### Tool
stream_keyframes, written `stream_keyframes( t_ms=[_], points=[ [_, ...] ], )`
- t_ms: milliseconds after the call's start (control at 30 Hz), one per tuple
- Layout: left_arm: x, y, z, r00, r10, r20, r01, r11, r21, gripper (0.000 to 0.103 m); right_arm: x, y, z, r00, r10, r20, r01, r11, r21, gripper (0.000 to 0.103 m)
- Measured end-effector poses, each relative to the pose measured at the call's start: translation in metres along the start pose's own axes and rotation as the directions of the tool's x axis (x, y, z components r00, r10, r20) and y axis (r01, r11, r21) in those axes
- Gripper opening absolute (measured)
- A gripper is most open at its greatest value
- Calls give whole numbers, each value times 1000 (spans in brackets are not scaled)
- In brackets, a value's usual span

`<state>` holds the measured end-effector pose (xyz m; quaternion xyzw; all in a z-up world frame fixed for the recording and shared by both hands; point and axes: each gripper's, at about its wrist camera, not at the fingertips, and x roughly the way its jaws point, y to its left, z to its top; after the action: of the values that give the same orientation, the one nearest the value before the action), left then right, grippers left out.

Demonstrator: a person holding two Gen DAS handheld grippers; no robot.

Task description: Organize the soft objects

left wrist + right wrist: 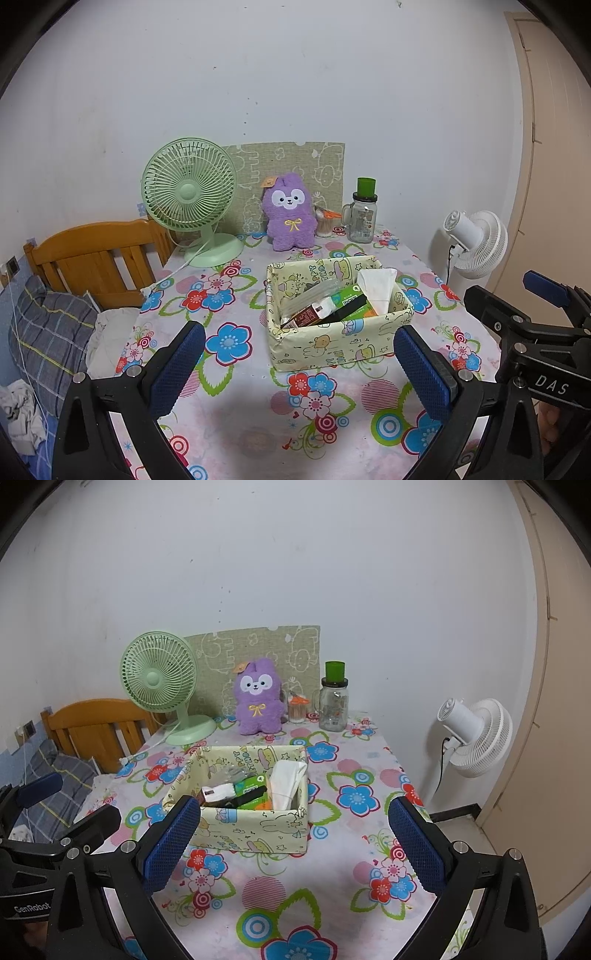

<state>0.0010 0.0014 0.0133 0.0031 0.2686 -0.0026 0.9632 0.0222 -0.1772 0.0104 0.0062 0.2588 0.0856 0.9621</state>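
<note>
A purple plush bunny (290,214) (259,702) sits upright at the back of the table, leaning on a green patterned board. In front of it stands a pale yellow cartoon-print fabric box (334,341) (255,825) holding a white tissue pack (376,286) (286,782) and several small packets. My left gripper (299,343) hangs open above the near table, its blue pads wide apart on either side of the box. My right gripper (295,819) is open too, with nothing between its pads. Each gripper shows at the edge of the other's view.
A green desk fan (190,195) (159,681) stands back left, its cord trailing off the table. A glass jar with a green cap (361,218) (334,701) and a cotton swab pot (297,709) stand back right. A wooden headboard (96,254) and bedding lie left, a white floor fan (476,734) right.
</note>
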Motion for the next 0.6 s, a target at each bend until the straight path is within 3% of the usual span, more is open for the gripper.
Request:
stream_keyframes(
  t_ms=[600],
  points=[
    [2,2,-1,1000,-6,-1,6,1000,0,103,3,2,2,1000,-5,-1,5,1000,-3,103]
  ],
)
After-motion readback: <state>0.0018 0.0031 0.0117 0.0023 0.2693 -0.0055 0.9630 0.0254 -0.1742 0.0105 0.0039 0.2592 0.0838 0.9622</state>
